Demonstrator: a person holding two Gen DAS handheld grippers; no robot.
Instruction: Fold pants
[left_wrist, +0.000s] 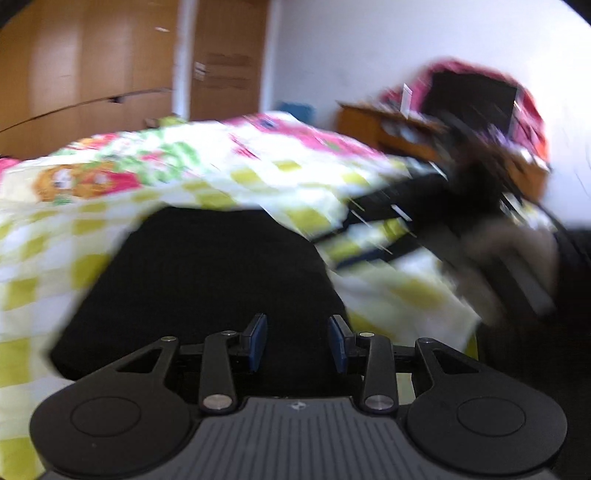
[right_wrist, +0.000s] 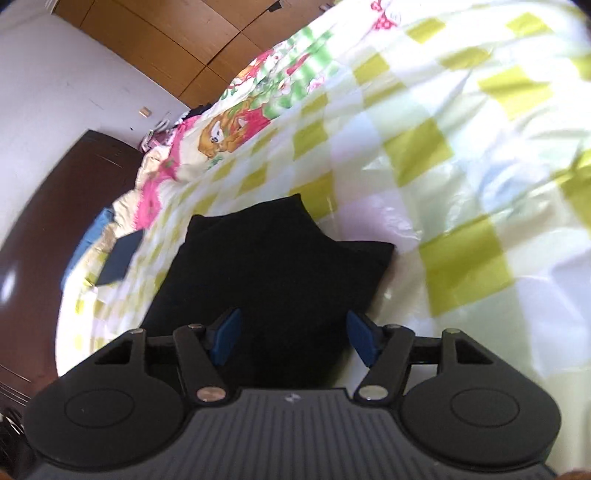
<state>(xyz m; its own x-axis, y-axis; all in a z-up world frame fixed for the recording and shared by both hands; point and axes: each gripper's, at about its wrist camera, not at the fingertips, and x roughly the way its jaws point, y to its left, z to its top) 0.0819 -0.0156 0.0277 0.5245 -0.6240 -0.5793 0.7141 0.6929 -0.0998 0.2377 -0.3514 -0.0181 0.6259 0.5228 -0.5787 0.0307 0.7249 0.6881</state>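
Black pants (right_wrist: 273, 266) lie folded in a compact bundle on the checked bedspread (right_wrist: 461, 155)

A bed (right_wrist: 461, 177) is carrying everything here, and a sheet (left_wrist: 48, 236) checked in white and yellow-green, with a pink cartoon print toward its far end, is covering it. Black pants (right_wrist: 273, 258) are lying folded directly on the sheet, and a dark blue flat thing (right_wrist: 120, 258) is lying farther off near the bed's edge.

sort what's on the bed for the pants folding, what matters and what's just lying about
For the job: black pants, left claw, right claw, checked bedspread they lie on.

Lying about: dark blue folded item, wooden desk, wardrobe.
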